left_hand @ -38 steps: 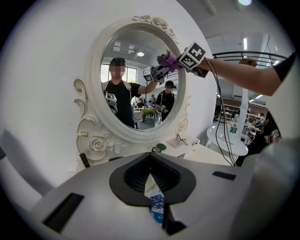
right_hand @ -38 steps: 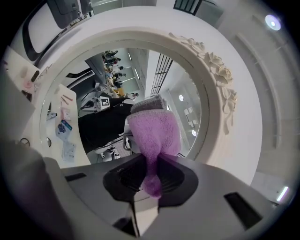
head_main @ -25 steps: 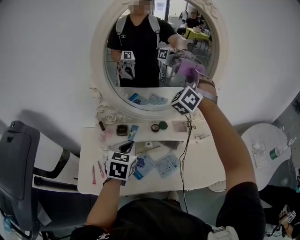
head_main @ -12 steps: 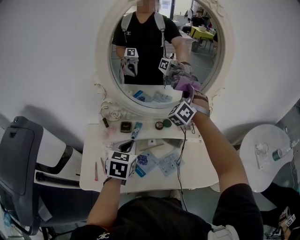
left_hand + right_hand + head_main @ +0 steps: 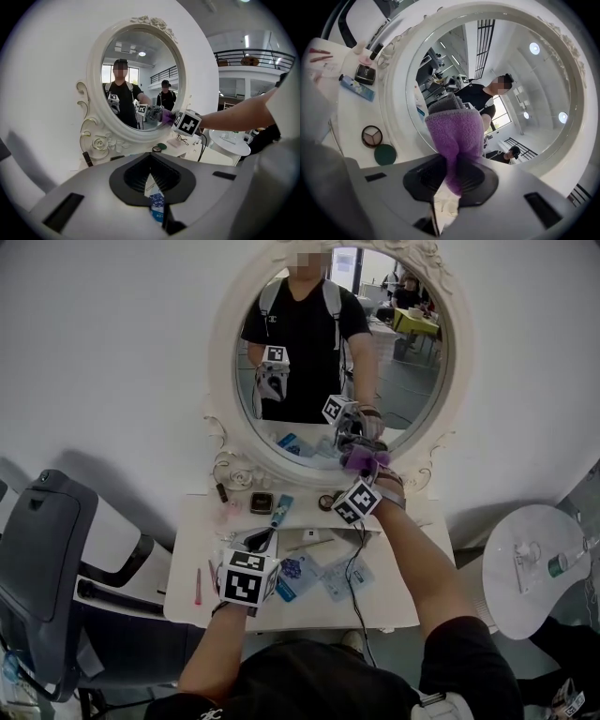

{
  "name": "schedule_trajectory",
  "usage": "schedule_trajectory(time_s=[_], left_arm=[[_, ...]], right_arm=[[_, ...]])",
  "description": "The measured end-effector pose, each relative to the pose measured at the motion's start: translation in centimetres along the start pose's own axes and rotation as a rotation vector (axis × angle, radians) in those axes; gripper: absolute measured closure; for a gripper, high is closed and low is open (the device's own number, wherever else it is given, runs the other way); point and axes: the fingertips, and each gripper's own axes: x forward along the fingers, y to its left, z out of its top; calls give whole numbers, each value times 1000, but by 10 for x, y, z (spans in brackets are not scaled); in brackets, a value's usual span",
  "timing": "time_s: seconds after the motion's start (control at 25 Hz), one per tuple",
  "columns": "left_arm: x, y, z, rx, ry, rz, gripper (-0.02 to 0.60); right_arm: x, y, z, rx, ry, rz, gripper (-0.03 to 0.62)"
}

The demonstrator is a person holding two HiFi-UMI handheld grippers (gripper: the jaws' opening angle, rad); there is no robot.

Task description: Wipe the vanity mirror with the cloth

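Note:
The oval vanity mirror [image 5: 309, 352] in its white ornate frame stands on the wall above the white table [image 5: 394, 601]. My right gripper [image 5: 362, 471] is shut on the purple cloth [image 5: 362, 459] and holds it against the lower right of the glass, just above the frame. In the right gripper view the cloth [image 5: 454, 136] bunches out of the right gripper [image 5: 452, 187] towards the mirror [image 5: 511, 70]. My left gripper [image 5: 255, 545] hangs low over the table's left half; the left gripper [image 5: 157, 206] has its jaws together and holds nothing. From there the cloth [image 5: 166, 116] shows on the mirror [image 5: 136, 75].
Small cosmetics lie below the mirror: an open compact [image 5: 371, 136], a green lid [image 5: 384, 154], a tube [image 5: 356, 87]. Blue packets [image 5: 298, 573] and a black cable [image 5: 354, 559] lie mid-table. A grey chair [image 5: 47, 549] stands left, a round white side table [image 5: 534, 568] right.
My right gripper has carried the cloth down the glass from the right middle to the lower edge. The left gripper has stayed over the table.

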Motion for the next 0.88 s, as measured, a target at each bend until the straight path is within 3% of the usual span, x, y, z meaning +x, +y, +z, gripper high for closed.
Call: schedule_trajectory(time_s=[0.2, 0.36, 0.52, 0.68, 0.88], left_arm=[[-8, 2, 5, -18, -33, 15, 579], [-10, 2, 3, -34, -54, 18, 580], [-11, 10, 15, -63, -111, 49, 580], [-9, 6, 28, -110, -155, 11, 578], [6, -9, 22, -121, -139, -50, 579]], right_arm=[[-9, -2, 5, 153, -21, 85, 525], [-55, -1, 14, 478, -120, 175, 525], [-85, 6, 17, 692, -167, 235, 525], [-126, 6, 18, 877, -243, 279, 526], [-192, 28, -3, 1035, -306, 291, 525]])
